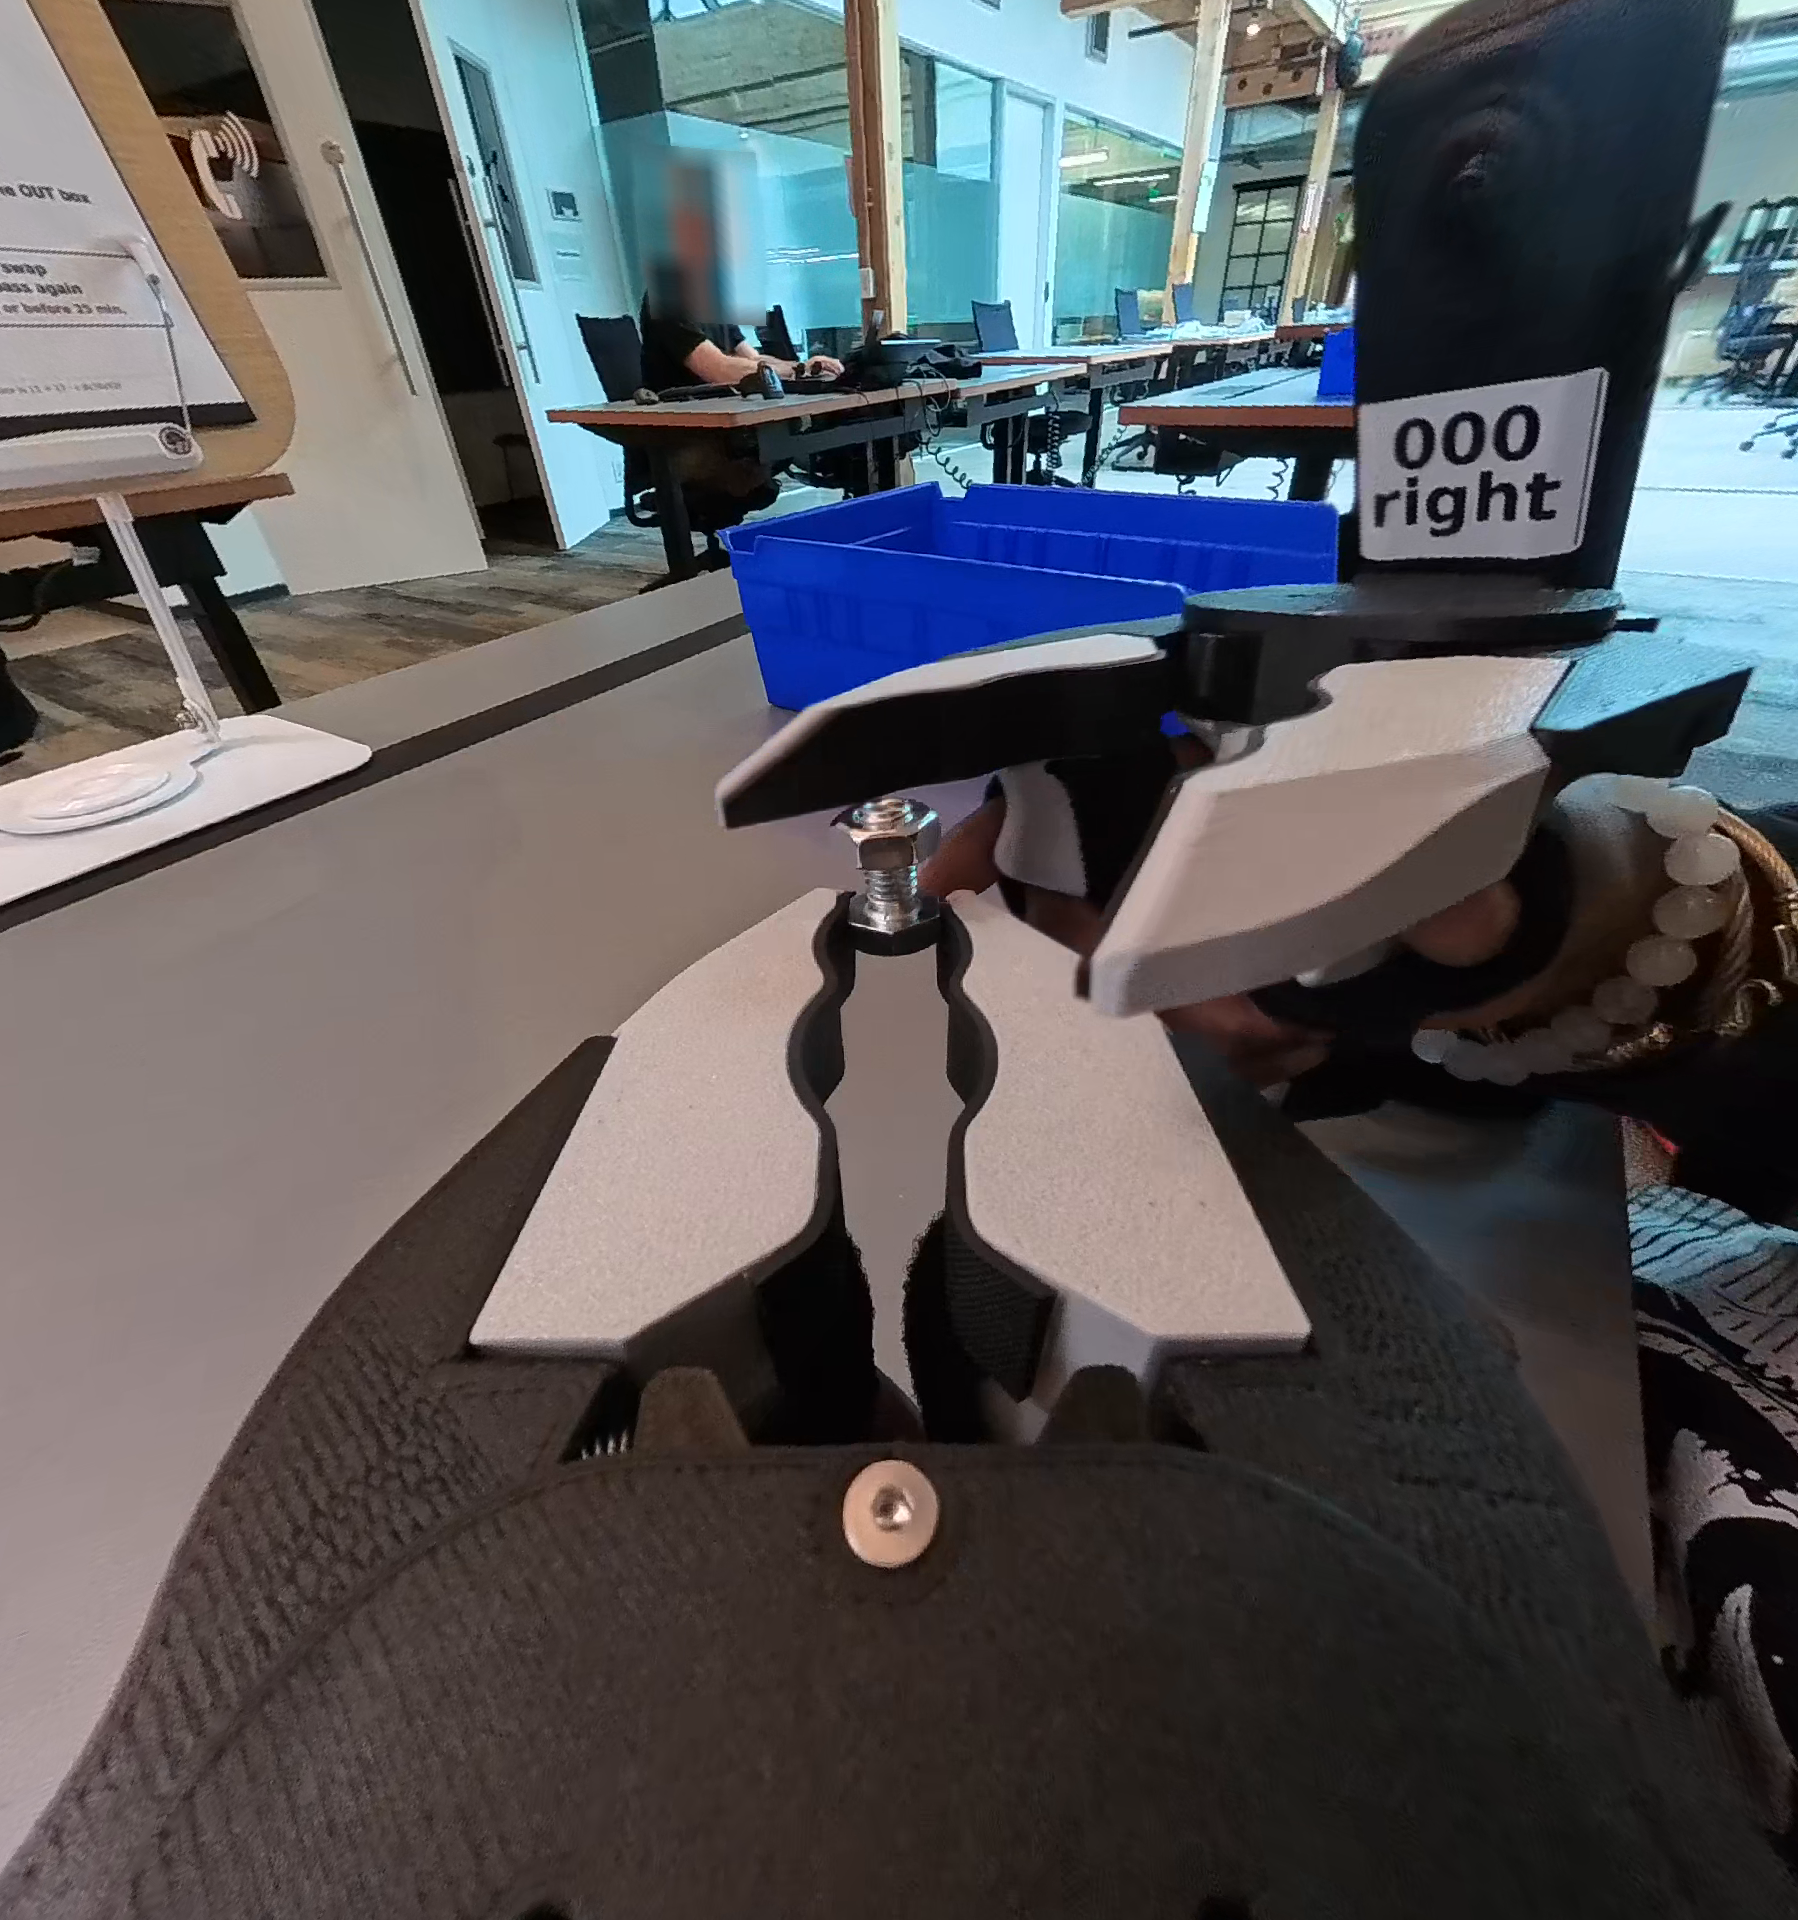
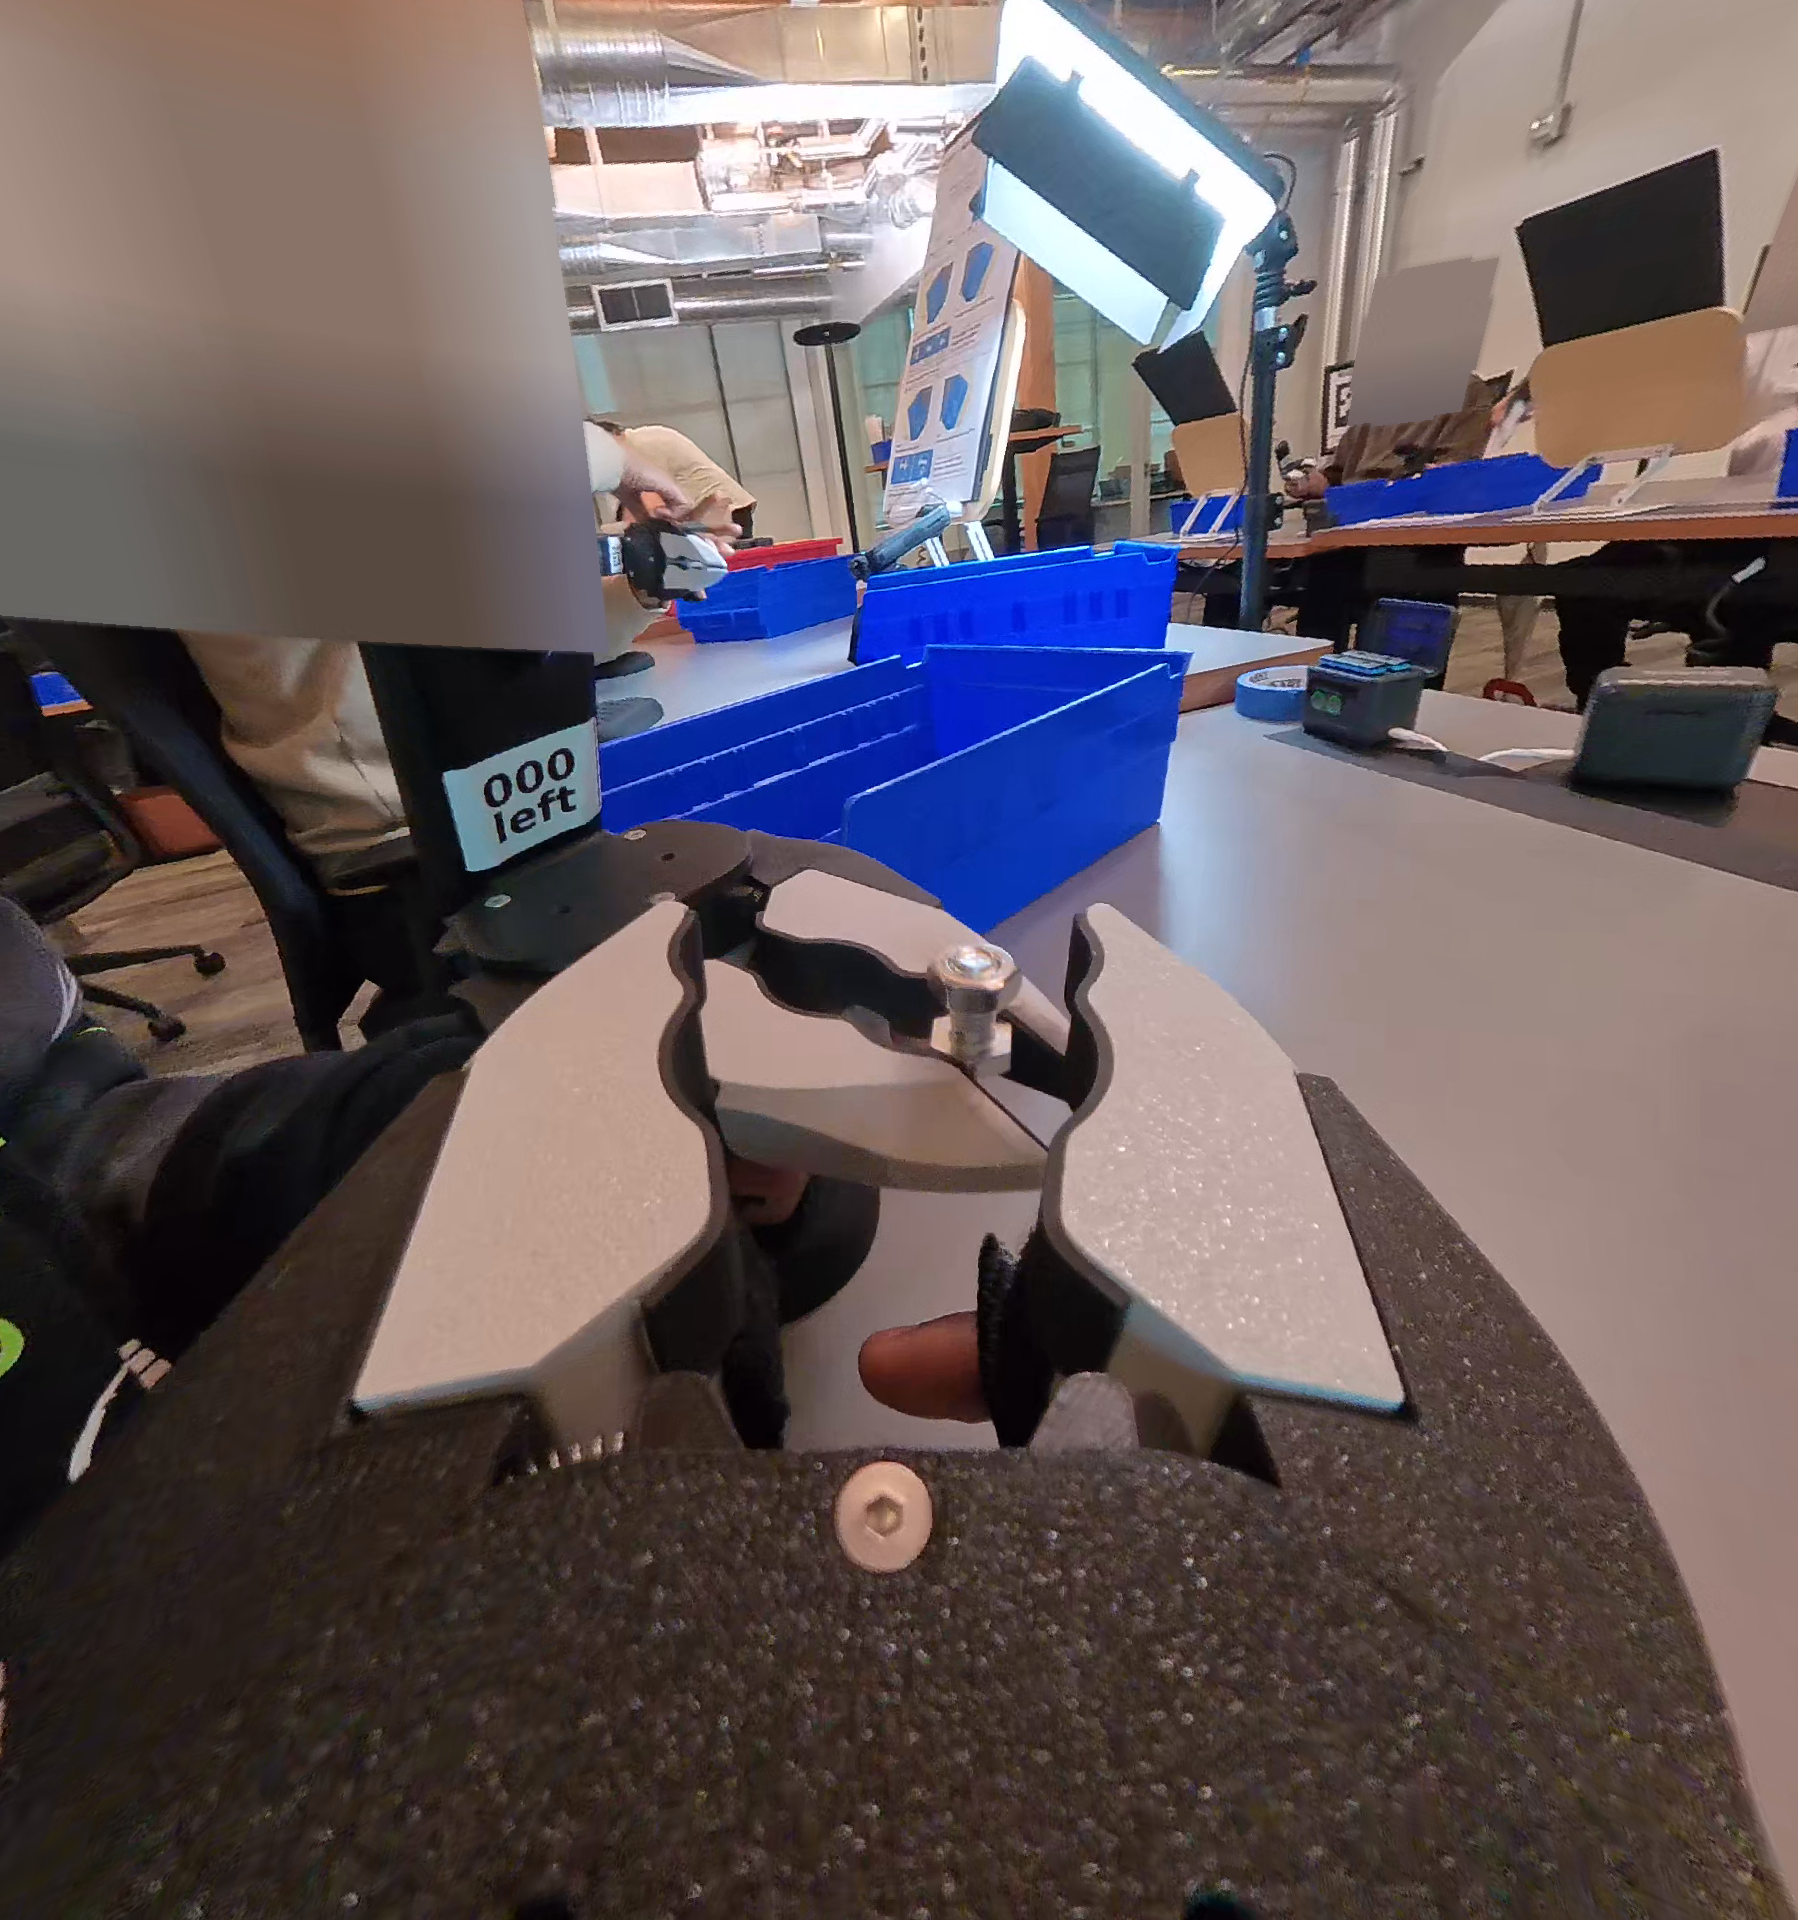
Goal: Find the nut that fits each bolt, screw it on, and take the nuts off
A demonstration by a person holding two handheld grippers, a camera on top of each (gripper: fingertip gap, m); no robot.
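My left gripper (image 1: 893,914) is shut on the head of a silver bolt (image 1: 882,891), which it holds upright above the grey table (image 1: 355,1039). A silver hex nut (image 1: 887,826) sits on the top of the bolt's thread. My right gripper (image 1: 910,894) is open. One finger (image 1: 936,727) is just above and behind the nut, and the other finger (image 1: 1290,883) is off to the right; neither presses on it. In the right wrist view the right gripper (image 2: 887,925) stands wide open around the left gripper (image 2: 988,1060), the bolt (image 2: 968,1023) and the nut (image 2: 973,971).
Blue bins (image 1: 978,582) stand on the table just behind the grippers; they also show in the right wrist view (image 2: 1030,790). A white sign stand base (image 1: 147,779) lies far left. A blue tape roll (image 2: 1274,691) and small dark devices (image 2: 1362,707) sit far right. Tip to tip, the grippers are about 5 cm apart.
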